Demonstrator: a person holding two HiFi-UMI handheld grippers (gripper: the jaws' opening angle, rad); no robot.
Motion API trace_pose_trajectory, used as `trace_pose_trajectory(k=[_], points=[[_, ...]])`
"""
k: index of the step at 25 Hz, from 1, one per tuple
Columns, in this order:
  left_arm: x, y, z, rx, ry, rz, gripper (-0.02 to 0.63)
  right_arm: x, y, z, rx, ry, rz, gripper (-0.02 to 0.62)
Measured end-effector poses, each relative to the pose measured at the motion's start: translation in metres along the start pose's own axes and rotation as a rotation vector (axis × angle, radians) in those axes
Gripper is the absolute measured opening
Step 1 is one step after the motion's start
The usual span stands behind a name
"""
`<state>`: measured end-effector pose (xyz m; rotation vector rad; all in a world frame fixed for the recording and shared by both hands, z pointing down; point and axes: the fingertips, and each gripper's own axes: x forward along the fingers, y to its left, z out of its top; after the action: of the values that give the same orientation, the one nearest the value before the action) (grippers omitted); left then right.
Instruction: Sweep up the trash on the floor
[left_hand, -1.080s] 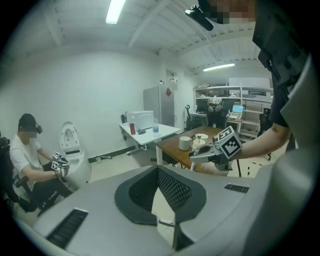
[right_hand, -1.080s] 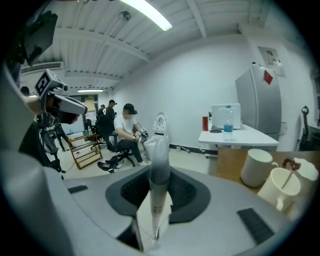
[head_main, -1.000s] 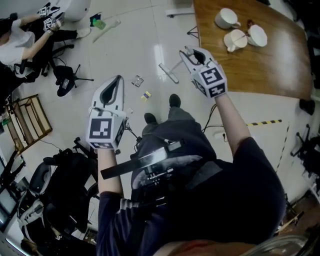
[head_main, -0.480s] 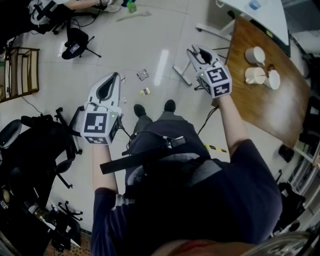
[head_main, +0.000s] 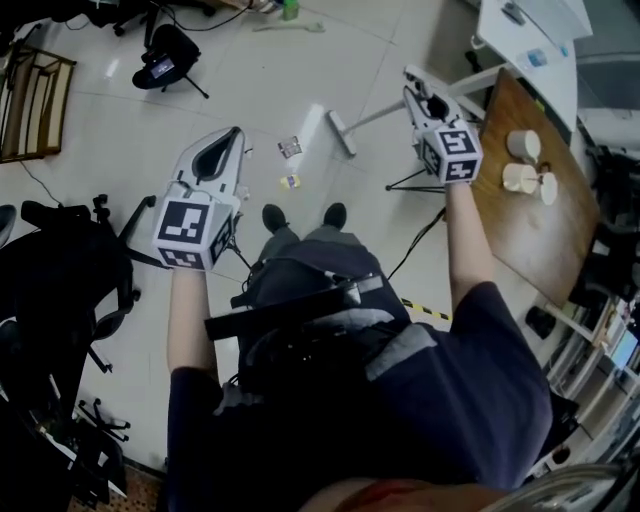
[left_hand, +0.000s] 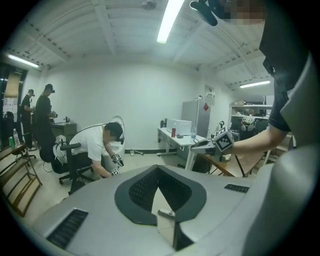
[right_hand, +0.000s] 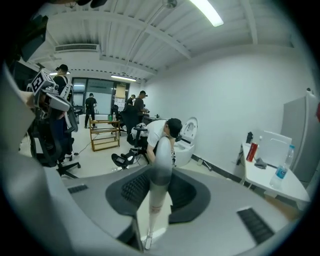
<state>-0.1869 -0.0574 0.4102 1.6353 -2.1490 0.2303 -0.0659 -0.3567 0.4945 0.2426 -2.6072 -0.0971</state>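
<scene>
My right gripper (head_main: 413, 78) is shut on the white handle of a broom (head_main: 374, 118); the broom's head (head_main: 341, 134) rests on the pale floor ahead of the person's shoes. In the right gripper view the handle (right_hand: 159, 172) stands upright between the jaws. Two small bits of trash lie on the floor: a clear wrapper (head_main: 290, 148) and a small yellow scrap (head_main: 290, 181), both left of the broom head. My left gripper (head_main: 235, 133) hangs above the floor left of the trash, shut and holding nothing; its jaws (left_hand: 158, 169) meet at the tip.
A wooden table (head_main: 535, 235) with white cups (head_main: 524, 146) stands at the right, with a white desk (head_main: 530, 35) beyond it. A black office chair (head_main: 60, 285) and a wooden rack (head_main: 30, 95) stand at the left. A seated person (left_hand: 102, 145) works nearby.
The whole view has swung as the person turned: the table has slid to the right edge. Both grippers moved with the turn, the right one keeping the broom handle.
</scene>
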Motion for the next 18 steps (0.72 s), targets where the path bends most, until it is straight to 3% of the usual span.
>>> trace_pose_trajectory(k=[4,10,14,18], points=[[0.005,0.024,-0.019,0.082,0.039,-0.056,0.002,0.035,0.033,0.001,-0.046,0.011,0.013,0.114],[0.036,0.037,-0.036,0.137,0.085,-0.131,0.002,0.081,0.084,0.014,-0.108,-0.008,0.056,0.115],[0.058,0.029,-0.029,0.147,0.092,-0.145,0.002,0.095,0.113,0.028,-0.164,-0.035,0.151,0.114],[0.078,0.019,-0.023,0.148,0.113,-0.165,0.002,0.094,0.128,0.026,-0.140,-0.035,0.266,0.114]])
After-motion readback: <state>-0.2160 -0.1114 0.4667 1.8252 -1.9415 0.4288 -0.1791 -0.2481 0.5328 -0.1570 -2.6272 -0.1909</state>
